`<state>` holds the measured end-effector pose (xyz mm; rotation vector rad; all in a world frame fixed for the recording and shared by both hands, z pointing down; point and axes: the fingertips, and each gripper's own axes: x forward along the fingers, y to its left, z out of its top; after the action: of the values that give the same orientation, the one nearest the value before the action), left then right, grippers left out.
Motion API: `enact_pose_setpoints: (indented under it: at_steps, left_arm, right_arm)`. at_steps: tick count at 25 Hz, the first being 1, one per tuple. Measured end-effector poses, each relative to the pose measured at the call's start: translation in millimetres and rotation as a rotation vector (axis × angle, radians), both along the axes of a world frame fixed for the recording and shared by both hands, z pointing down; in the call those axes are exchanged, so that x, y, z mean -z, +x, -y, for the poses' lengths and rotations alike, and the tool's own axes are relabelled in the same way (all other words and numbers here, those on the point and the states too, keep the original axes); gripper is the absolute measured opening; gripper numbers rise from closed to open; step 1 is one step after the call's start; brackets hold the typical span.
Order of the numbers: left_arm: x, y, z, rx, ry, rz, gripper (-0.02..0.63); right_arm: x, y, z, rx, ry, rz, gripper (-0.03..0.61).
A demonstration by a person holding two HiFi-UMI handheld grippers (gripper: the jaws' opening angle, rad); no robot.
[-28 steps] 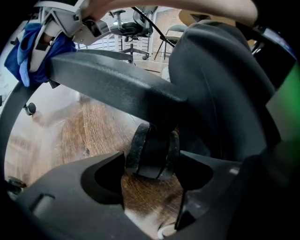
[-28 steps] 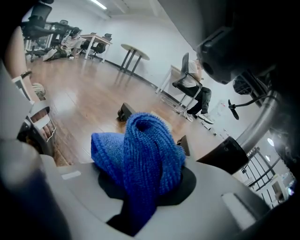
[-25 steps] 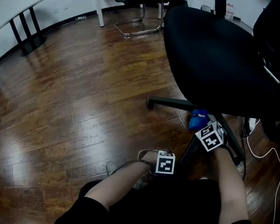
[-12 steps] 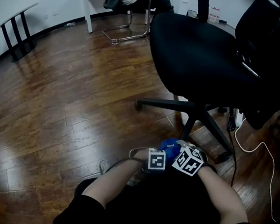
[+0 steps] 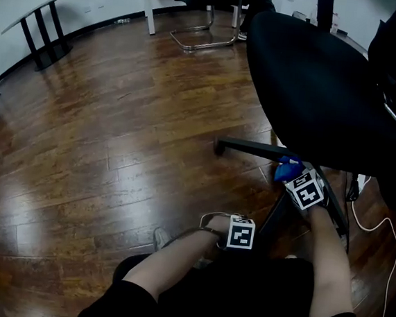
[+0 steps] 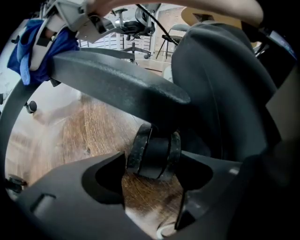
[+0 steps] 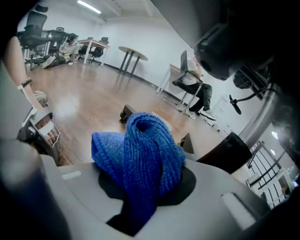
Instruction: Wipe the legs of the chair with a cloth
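Open floor (image 5: 117,126) lies at left. The chair seat (image 5: 317,82) overhangs the legs (image 5: 248,147) closely, and a white cable (image 5: 369,228) trails at right.

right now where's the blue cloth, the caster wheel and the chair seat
blue cloth (image 7: 140,150), right gripper view, its knitted fold
caster wheel (image 6: 153,152), left gripper view, hub between its two treads
chair seat (image 5: 316,89), head view, middle of the cushion

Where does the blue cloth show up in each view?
Head view: blue cloth right of centre, against the chair leg.
Left gripper view: top left, at that leg's upper end.
Right gripper view: centre, between the jaws.
Shared landmark: the chair leg, clear in the head and left gripper views.
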<state>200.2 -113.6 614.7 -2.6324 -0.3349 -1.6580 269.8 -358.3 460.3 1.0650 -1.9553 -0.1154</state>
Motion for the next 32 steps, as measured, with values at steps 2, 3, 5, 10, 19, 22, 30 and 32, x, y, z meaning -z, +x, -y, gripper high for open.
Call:
enact_pose_setpoints:
  at_steps: [2, 3, 5, 10, 19, 22, 30, 32]
  left_arm:
    - [0.2, 0.1, 7.5, 0.008, 0.023, -0.003, 0.330]
    - [-0.3, -0.9, 9.3, 0.013, 0.027, 0.003, 0.330]
    - [-0.8, 3.7, 7.5, 0.011, 0.024, -0.013, 0.330]
    - [-5.4, -4.8, 6.0, 0.021, 0.029, 0.025, 0.330]
    - [-3.9, -9.6, -0.6, 0.047, 0.012, 0.064, 0.330]
    - [-3.6, -0.8, 6.0, 0.025, 0.038, 0.030, 0.330]
    - [1.2, 7.0, 6.0, 0.006, 0.020, -0.016, 0.325]
    - [0.3, 5.0, 7.1, 0.008, 0.023, -0.012, 0.325]
  right_arm:
    - [1.1, 0.4, 2.1, -0.004, 0.013, 0.003, 0.086]
    - [1.0, -0.8, -0.9, -0.001, 0.018, 0.003, 0.086]
    - [-3.3, -6.3, -16.5, 0.023, 0.003, -0.002, 0.086]
    - [-27.5, -50.6, -99.8, 0.191, -0.123, 0.052, 0.086]
    - [-51.8, -89.4, -176.7, 0.420, -0.203, -0.066, 0.087]
    - [-39.5, -60.1, -120.0, 0.298, -0.120, -0.050, 0.087]
    - [0.9, 0.1, -3.0, 0.026, 0.050, -0.013, 0.086]
    - [0.1, -2.5, -7.8, 0.022, 0.062, -0.025, 0.086]
